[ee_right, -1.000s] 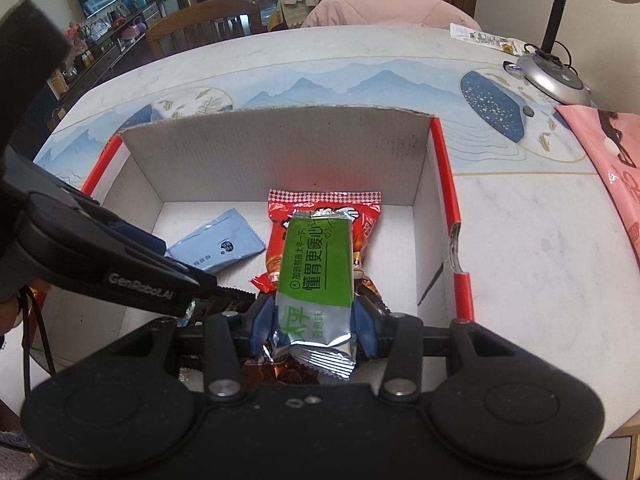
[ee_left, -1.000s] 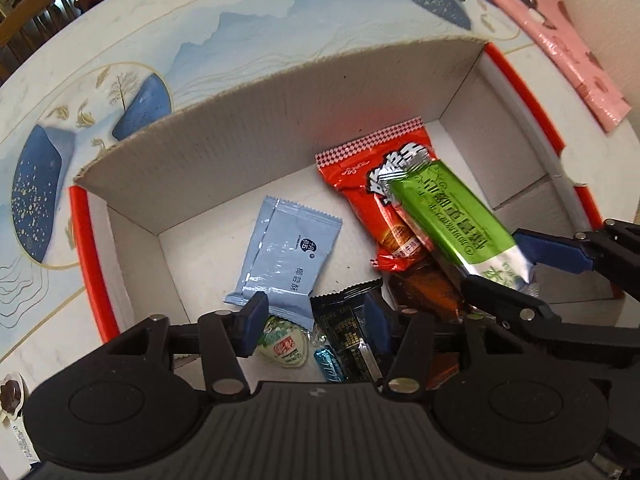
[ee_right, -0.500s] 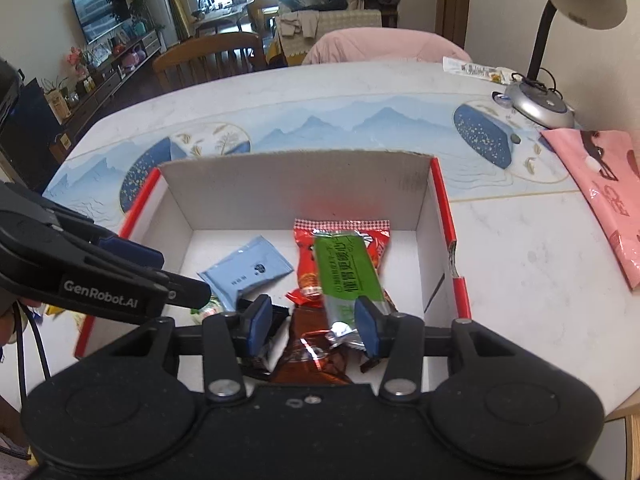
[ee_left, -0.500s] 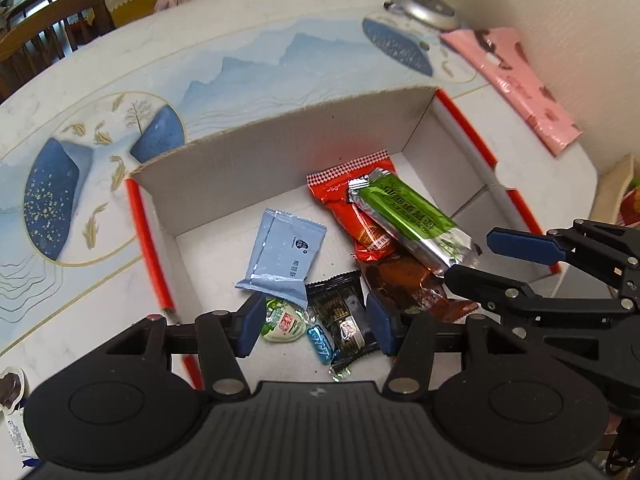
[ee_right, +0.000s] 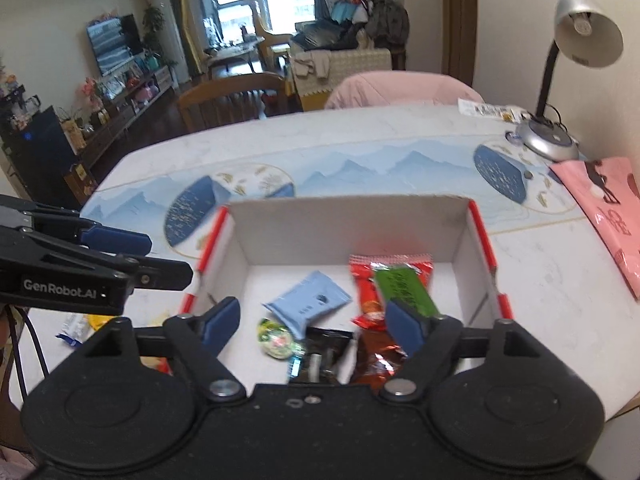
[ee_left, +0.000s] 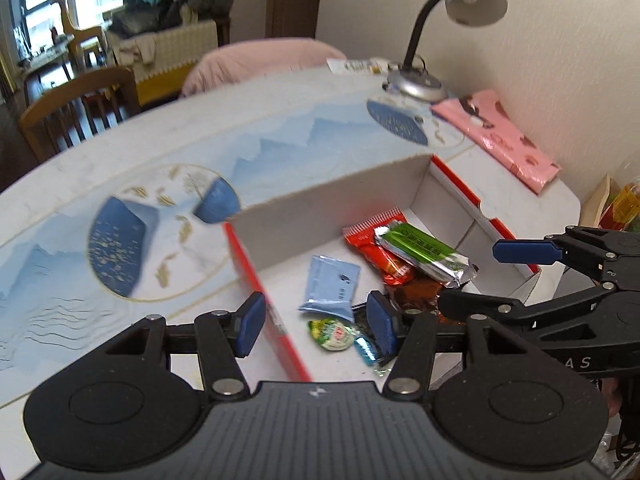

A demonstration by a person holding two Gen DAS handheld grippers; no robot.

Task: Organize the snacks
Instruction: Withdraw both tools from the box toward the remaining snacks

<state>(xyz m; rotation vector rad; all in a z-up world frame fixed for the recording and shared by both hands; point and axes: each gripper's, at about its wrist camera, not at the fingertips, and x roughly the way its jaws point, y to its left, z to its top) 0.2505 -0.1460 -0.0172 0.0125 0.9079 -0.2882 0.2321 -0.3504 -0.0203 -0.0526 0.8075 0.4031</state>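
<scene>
A cardboard box (ee_left: 320,216) (ee_right: 352,228) with red edges holds the snacks. A green bar (ee_left: 424,250) (ee_right: 404,288) lies loose on a red packet (ee_left: 368,238) (ee_right: 364,280). Beside them are a light blue sachet (ee_left: 332,284) (ee_right: 308,306), a brown packet (ee_left: 416,292), a black packet (ee_right: 324,352) and a round green candy (ee_left: 332,334) (ee_right: 276,338). My left gripper (ee_left: 316,328) (ee_right: 156,258) hovers above the box's near left edge, its jaws opening with nothing between them. My right gripper (ee_right: 312,326) (ee_left: 496,278) hangs over the box's near side, its jaws opening and empty.
A desk lamp (ee_left: 416,84) (ee_right: 548,140) stands at the table's far right by the wall. A pink bag (ee_left: 500,136) (ee_right: 604,216) lies right of the box. Loose wrappers (ee_right: 76,330) lie on the table left of the box. Wooden chairs (ee_left: 76,112) stand beyond the table.
The right gripper let go of the green bar, which now rests on the red packet, and its jaws spread wide. Both grippers drew back and rose away from the box.
</scene>
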